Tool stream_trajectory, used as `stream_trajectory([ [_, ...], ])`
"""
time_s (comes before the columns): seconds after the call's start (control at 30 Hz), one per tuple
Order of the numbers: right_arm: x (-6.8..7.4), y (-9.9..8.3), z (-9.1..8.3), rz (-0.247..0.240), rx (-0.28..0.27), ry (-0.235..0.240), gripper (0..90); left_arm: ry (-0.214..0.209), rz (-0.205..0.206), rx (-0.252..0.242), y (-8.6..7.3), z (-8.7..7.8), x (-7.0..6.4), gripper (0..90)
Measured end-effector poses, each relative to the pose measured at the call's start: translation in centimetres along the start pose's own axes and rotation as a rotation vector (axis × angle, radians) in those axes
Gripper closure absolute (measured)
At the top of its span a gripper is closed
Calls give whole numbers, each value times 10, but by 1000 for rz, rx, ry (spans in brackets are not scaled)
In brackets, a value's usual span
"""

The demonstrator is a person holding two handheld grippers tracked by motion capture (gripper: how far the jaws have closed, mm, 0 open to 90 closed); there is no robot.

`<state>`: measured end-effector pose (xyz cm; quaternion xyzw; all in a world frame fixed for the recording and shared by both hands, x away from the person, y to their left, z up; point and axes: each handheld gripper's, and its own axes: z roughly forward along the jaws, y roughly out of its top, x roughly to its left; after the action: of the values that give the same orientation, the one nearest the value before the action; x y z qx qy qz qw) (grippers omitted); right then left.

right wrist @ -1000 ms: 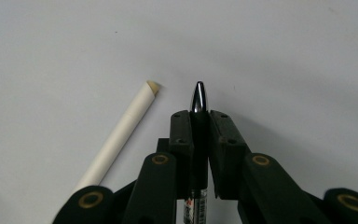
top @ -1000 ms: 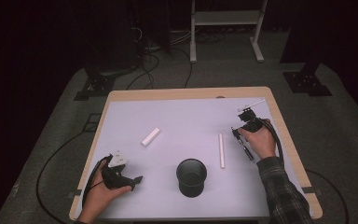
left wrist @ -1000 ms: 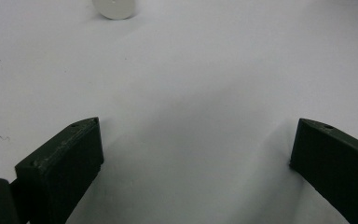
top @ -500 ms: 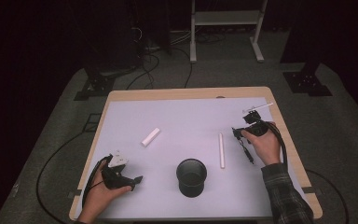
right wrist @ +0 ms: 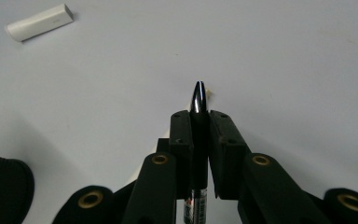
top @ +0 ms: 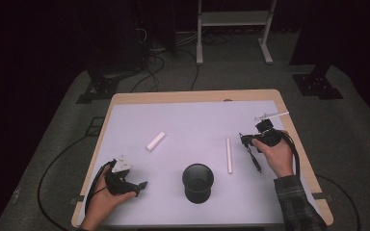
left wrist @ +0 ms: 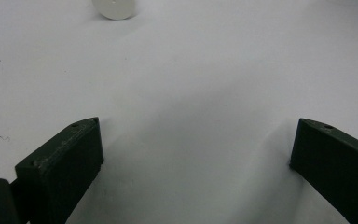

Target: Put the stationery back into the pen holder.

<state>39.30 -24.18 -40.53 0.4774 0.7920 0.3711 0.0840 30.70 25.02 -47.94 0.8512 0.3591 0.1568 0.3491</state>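
My right gripper (top: 247, 141) is over the right side of the white table (top: 197, 120), shut on a black pen (top: 253, 158). In the right gripper view the pen (right wrist: 198, 100) stands between the closed jaws, its pointed end past the fingertips of that gripper (right wrist: 199, 122). A long white stick (top: 229, 155) lies just left of it. My left gripper (top: 139, 185) rests at the near left, open, nothing between its jaws (left wrist: 191, 154). A short white tube (top: 155, 141) lies left of centre, and shows as the tube (right wrist: 39, 22) in the right gripper view.
A black cup (top: 198, 183) stands near the front middle; its mesh wall (right wrist: 2, 189) is at my right gripper's lower left. A thin pale item (top: 271, 115) lies by the far right edge. A white round end (left wrist: 116, 8) sits ahead of the left jaws.
The right hand has shifted slightly toward the near side with the pen still held. The left gripper has not moved.
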Motion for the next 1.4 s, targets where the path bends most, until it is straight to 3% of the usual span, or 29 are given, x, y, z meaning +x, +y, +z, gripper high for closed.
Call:
stream_trajectory([
  [0.37,17,-3,-8,-66,-59,30,795,0,-1,-2,0,0,0,16],
  [1.1,37,-2,-22,-111,-152,138,795,0,-2,-2,0,0,0,16],
  [1.4,51,2,-30,-139,-180,177,794,-1,-2,-2,0,0,0,16],
])
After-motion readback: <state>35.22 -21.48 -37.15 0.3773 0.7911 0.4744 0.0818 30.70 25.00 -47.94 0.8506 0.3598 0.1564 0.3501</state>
